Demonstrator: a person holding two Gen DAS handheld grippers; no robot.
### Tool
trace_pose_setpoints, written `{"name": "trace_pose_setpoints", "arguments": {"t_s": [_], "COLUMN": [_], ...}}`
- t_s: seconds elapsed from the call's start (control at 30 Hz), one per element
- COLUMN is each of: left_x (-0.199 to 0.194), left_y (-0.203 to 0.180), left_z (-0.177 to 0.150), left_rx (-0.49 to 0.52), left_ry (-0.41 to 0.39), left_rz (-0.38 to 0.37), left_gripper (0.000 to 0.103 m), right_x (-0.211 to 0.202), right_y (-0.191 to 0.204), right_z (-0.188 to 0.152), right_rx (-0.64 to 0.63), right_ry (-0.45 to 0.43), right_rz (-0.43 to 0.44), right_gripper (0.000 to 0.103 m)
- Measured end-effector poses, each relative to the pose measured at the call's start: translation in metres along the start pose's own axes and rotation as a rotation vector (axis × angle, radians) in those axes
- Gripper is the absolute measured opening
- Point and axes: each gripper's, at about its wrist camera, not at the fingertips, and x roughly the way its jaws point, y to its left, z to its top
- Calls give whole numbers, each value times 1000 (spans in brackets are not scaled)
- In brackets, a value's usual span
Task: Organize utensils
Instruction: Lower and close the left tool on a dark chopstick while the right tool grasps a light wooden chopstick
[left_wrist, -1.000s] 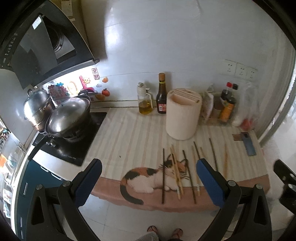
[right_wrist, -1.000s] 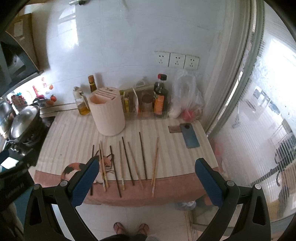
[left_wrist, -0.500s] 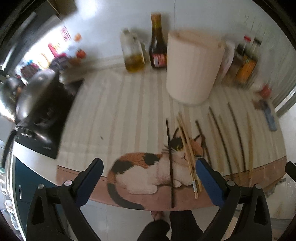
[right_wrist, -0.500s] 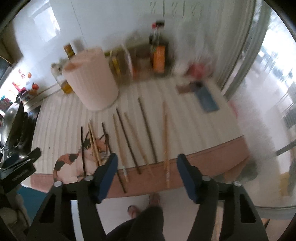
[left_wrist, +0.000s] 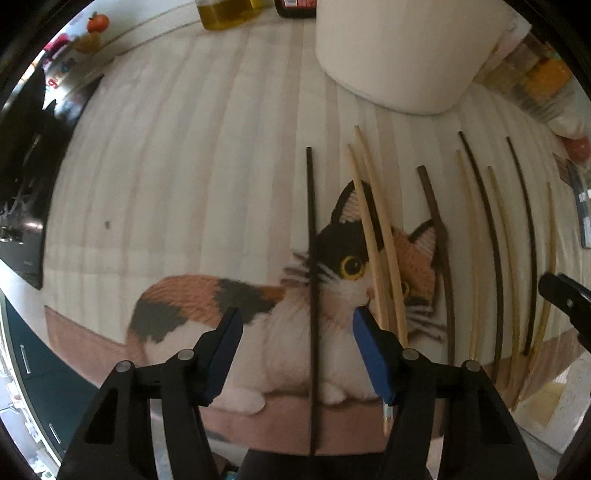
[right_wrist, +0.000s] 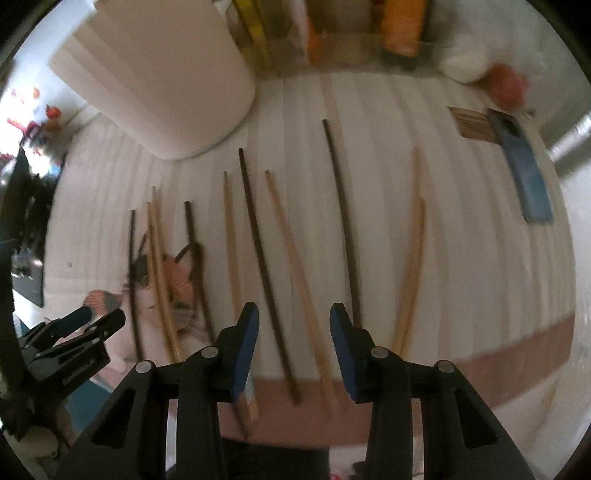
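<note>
Left gripper (left_wrist: 297, 338): jaws just closing, part-open astride dark chopstick (left_wrist: 311, 280), not gripping | right gripper (right_wrist: 293, 332): closing astride dark chopstick (right_wrist: 267, 273) and pale chopstick (right_wrist: 295, 254) | risk, we judged: two grabbed together | holder (right_wrist: 159, 74) beyond on table (right_wrist: 461, 229).

Soft daylight, bench (left_wrist: 184, 166) evenly bright. Heavy fisheye bowing and dark vignette at rims. Right view motion-smeared beyond the tool (right_wrist: 293, 325) (chopsticks (right_wrist: 258, 240) streaked); left view sharper, bottles (left_wrist: 543, 77) blurred far ahead.
</note>
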Motion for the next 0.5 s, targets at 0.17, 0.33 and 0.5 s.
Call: {"name": "trace_pose_setpoints", "arguments": {"t_s": [0.17,0.33,0.5], "left_x": [14,18,26], "left_y": [-4,-3,2], "left_z": [9,14,20], "left_rx": [-8,-18,-51], "left_ry": [38,20,14], "left_rz": [18,14,-44], "left_gripper": [53,48,14], "right_x": [37,62,66], "right_y": [9,15,16], "right_z": [29,41,45], "right_rx": [-92,-148,-112], "right_ry": [61,110,96], "right_rz": [-25,-66,-110], "right_gripper": [42,36,7]}}
